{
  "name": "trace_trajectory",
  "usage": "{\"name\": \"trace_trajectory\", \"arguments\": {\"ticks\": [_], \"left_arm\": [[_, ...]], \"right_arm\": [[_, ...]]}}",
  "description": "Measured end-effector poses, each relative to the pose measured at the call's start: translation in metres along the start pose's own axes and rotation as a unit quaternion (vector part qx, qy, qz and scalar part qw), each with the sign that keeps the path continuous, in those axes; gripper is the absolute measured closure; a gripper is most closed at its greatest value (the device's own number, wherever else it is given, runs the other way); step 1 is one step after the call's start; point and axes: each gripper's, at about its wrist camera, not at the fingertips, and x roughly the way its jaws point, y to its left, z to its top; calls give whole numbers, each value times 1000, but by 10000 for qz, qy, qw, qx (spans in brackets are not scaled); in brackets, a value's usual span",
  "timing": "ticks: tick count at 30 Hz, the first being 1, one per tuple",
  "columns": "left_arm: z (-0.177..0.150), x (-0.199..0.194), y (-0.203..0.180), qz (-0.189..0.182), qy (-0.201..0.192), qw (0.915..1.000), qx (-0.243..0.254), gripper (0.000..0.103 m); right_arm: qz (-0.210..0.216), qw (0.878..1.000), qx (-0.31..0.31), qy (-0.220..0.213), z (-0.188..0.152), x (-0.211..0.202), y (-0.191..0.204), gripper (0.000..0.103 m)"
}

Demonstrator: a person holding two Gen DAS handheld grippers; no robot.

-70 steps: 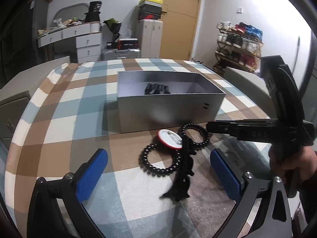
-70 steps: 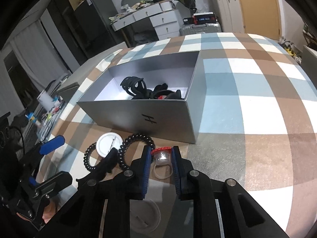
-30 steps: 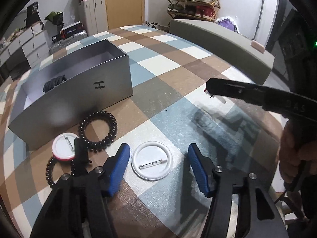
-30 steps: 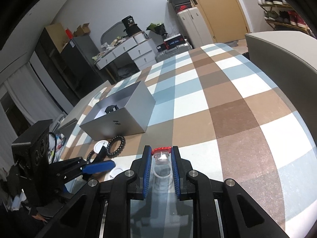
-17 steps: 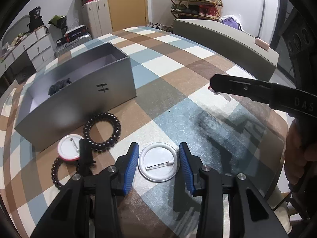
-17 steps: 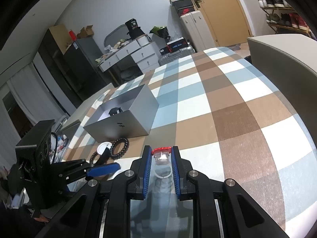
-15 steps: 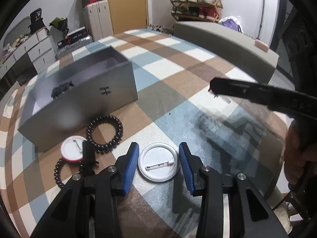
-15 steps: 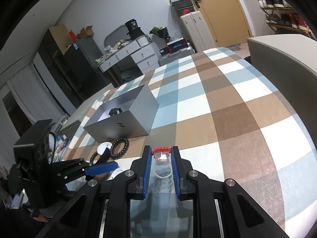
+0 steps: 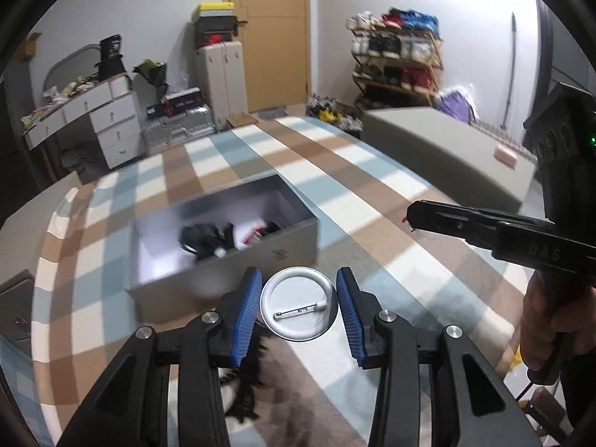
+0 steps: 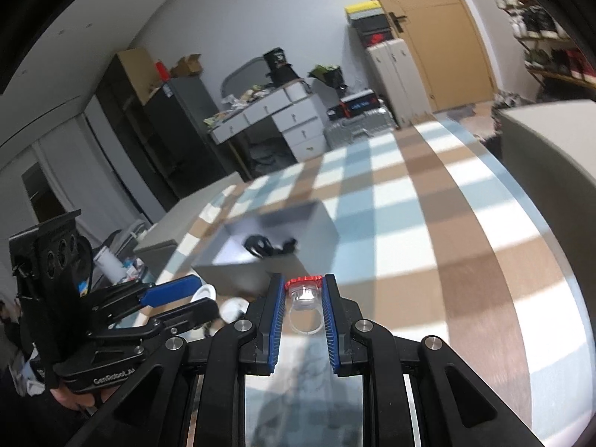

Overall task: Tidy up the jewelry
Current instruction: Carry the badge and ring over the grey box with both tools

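My left gripper (image 9: 299, 307) has its jaws clamped on a round white pin badge (image 9: 299, 303), held above the bench (image 9: 372, 205), with the open grey box (image 9: 223, 238) at 11 o'clock. My right gripper (image 10: 303, 298) has its jaws closed on a clear ring with red top (image 10: 303, 292), the box (image 10: 275, 238) at 11 o'clock.

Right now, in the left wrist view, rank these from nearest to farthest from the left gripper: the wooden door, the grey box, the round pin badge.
1. Round pin badge, held between the left gripper's blue pads.
2. Grey box, on the checked table just beyond, slightly left.
3. Wooden door, in the far wall at the back of the room.
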Motion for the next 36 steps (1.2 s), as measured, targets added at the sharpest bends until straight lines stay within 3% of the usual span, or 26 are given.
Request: {"name": "trace_trajectory", "arguments": {"ticks": [8,17,27,36], "left_arm": [[18,-2,51,157,-334,9979,-538,67],[28,17,89,6,-481,9944,-942,67],[20,46,111,-226,-217,9911,-1292,67],[17,56,113,-347,-52,9907,-1312,67]], "right_arm": [[537,9982,-285,6,44,32,34,84],[654,9965,-452,274,67,82,51,84],[622,9959,-357,547,69,125,43,84],[542,9952,-243,782,61,148,34,84]]}}
